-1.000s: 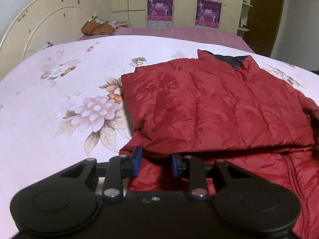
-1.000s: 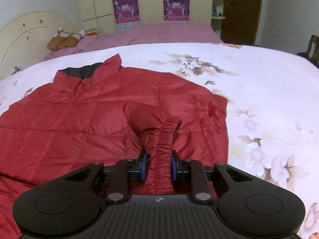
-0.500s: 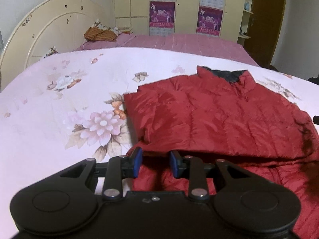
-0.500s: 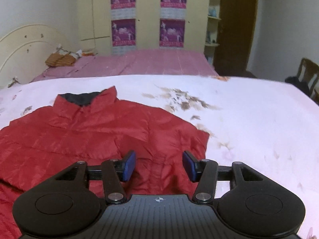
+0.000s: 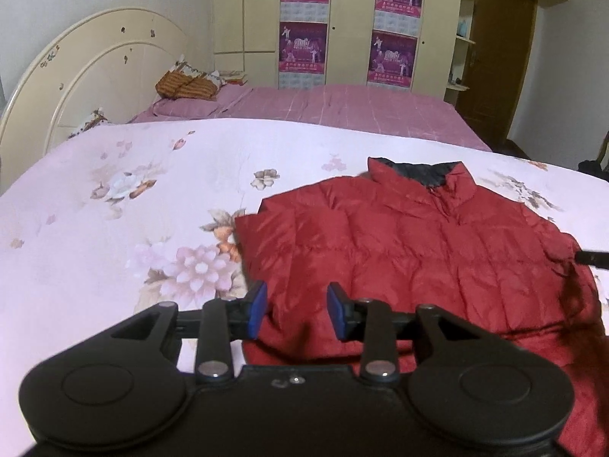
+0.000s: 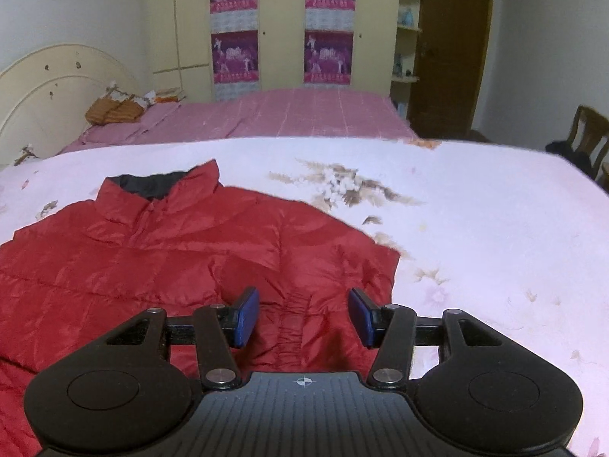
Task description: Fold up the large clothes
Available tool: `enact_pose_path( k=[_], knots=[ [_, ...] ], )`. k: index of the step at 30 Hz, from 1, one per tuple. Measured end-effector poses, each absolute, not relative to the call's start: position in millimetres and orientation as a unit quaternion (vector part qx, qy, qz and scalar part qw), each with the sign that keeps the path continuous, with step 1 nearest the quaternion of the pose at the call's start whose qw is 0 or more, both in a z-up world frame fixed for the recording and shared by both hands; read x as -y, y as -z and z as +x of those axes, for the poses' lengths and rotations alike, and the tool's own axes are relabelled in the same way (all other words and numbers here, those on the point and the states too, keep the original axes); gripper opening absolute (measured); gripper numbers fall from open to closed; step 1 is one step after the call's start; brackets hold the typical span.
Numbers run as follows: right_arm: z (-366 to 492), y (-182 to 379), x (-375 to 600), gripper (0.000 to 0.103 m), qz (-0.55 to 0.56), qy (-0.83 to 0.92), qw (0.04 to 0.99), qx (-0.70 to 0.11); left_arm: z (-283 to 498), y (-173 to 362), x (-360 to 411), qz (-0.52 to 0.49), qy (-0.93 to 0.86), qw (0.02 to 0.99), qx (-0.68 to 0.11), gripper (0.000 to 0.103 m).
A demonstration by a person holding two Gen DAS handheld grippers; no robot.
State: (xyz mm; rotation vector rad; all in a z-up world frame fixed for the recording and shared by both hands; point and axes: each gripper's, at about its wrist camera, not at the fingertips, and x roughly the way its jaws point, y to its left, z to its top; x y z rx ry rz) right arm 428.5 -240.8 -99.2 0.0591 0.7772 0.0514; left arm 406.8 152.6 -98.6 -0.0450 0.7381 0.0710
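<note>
A red quilted puffer jacket [image 5: 418,251] lies on the floral bedspread [image 5: 114,228] with its dark-lined collar [image 5: 422,169] at the far end and both sides folded in. My left gripper [image 5: 297,314] is open and empty above the jacket's near left part. In the right wrist view the jacket [image 6: 152,259] fills the lower left. My right gripper [image 6: 304,316] is open wide and empty above the elastic sleeve cuff [image 6: 295,323], which lies flat on the jacket. The tip of the other gripper [image 5: 592,257] shows at the right edge of the left wrist view.
A cream headboard [image 5: 87,87] stands at the left. A second bed with a pink cover [image 5: 342,110] lies beyond, with an orange bundle [image 5: 186,85] on it. Wardrobes with posters [image 6: 281,23] line the back wall. A wooden chair [image 6: 588,137] stands at right.
My right gripper opened and let go of the sleeve cuff, which now lies on the jacket. Both grippers have pulled back and risen. The left gripper has opened wider.
</note>
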Motion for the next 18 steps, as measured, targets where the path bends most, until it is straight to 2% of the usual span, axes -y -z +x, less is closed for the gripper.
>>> enact_pose_path(
  k=[10, 11, 12, 13, 16, 18],
  knots=[
    [463, 120, 251, 0.055, 0.104, -0.046, 0.904, -0.411, 457, 132, -144, -0.005, -0.037, 0.924, -0.381, 0.034],
    [464, 121, 250, 0.053, 0.106, -0.048, 0.904, -0.411, 461, 135, -143, -0.003, -0.037, 0.923, -0.382, 0.034],
    [463, 121, 249, 0.045, 0.104, -0.050, 0.906, -0.408, 464, 137, -142, 0.000, -0.037, 0.923, -0.384, 0.034],
    [463, 121, 248, 0.030, 0.101, -0.052, 0.907, -0.406, 467, 140, -141, 0.001, -0.038, 0.922, -0.385, 0.034],
    [462, 116, 247, 0.022, 0.094, -0.057, 0.916, -0.386, 471, 143, -138, -0.001, -0.038, 0.922, -0.385, 0.034],
    [461, 107, 246, 0.022, 0.077, -0.054, 0.928, -0.361, 474, 141, -135, -0.001, -0.035, 0.924, -0.380, 0.034]
  ],
)
